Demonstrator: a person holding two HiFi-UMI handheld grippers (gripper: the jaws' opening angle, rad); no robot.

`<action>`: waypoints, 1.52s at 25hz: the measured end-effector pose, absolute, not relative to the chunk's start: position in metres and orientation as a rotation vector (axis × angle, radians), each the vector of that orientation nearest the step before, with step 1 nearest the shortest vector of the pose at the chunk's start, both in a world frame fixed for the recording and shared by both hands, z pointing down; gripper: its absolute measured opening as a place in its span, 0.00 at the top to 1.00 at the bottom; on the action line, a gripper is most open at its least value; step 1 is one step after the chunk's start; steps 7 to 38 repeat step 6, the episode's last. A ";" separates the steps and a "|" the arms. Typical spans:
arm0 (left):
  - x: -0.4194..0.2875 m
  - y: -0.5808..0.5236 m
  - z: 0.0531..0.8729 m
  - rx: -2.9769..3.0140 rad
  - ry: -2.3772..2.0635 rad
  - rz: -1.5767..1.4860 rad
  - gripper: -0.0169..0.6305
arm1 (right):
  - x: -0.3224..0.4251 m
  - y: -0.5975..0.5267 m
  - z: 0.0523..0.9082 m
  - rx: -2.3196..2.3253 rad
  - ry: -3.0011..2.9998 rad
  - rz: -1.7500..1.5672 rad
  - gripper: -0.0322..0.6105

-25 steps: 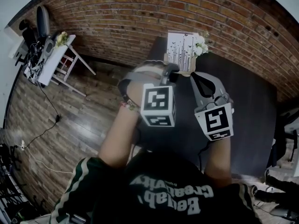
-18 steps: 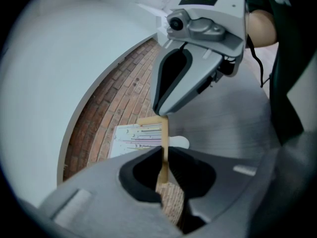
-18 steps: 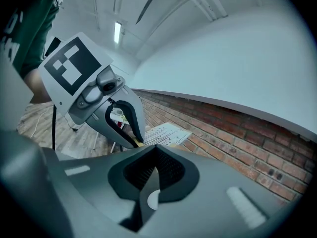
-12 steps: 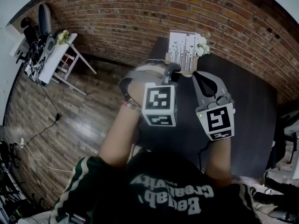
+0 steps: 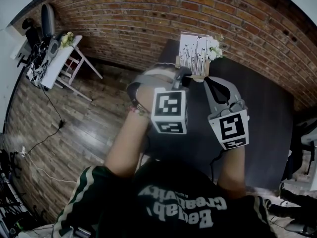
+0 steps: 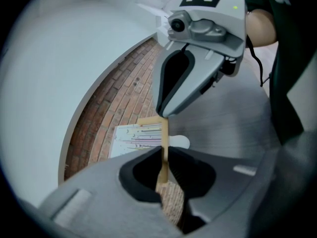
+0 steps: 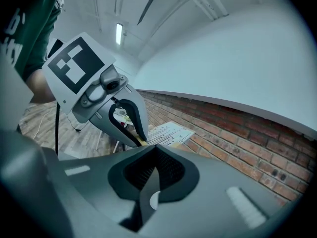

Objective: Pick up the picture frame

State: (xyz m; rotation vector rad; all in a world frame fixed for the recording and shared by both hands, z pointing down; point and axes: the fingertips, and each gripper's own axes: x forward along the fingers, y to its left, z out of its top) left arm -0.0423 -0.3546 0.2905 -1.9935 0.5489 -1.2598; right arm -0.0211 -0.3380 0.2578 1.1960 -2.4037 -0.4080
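A pale wooden picture frame (image 5: pixel 192 54) is shown with a white print streaked by thin dark lines, white flowers (image 5: pixel 214 47), a dark grey table (image 5: pixel 262 123) and a red-brown brick wall (image 5: pixel 124 14); the grey left gripper (image 5: pixel 182 74) and right gripper (image 5: pixel 208 81) are marked with black-and-white squares, and a dark green shirt (image 5: pixel 178 207) is lettered and striped in white

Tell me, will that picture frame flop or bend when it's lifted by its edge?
Probably stiff: the picture frame has a wooden rim, and the left gripper pinches that thin rim. Likely light, being flat and thin. Gripped at one edge, it may swing or twist.
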 end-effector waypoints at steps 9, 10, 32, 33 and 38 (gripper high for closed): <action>-0.043 -0.356 0.293 -1.992 0.556 -1.272 0.91 | -0.019 -0.338 0.259 1.190 -2.402 -0.406 0.94; -0.043 -0.356 0.293 -1.992 0.556 -1.272 0.91 | -0.019 -0.338 0.259 1.190 -2.402 -0.406 0.94; -0.043 -0.356 0.293 -1.992 0.556 -1.272 0.91 | -0.019 -0.338 0.259 1.190 -2.402 -0.406 0.94; -0.043 -0.356 0.293 -1.992 0.556 -1.272 0.91 | -0.019 -0.338 0.259 1.190 -2.402 -0.406 0.94; -0.043 -0.356 0.293 -1.992 0.556 -1.272 0.91 | -0.019 -0.338 0.259 1.190 -2.402 -0.406 0.94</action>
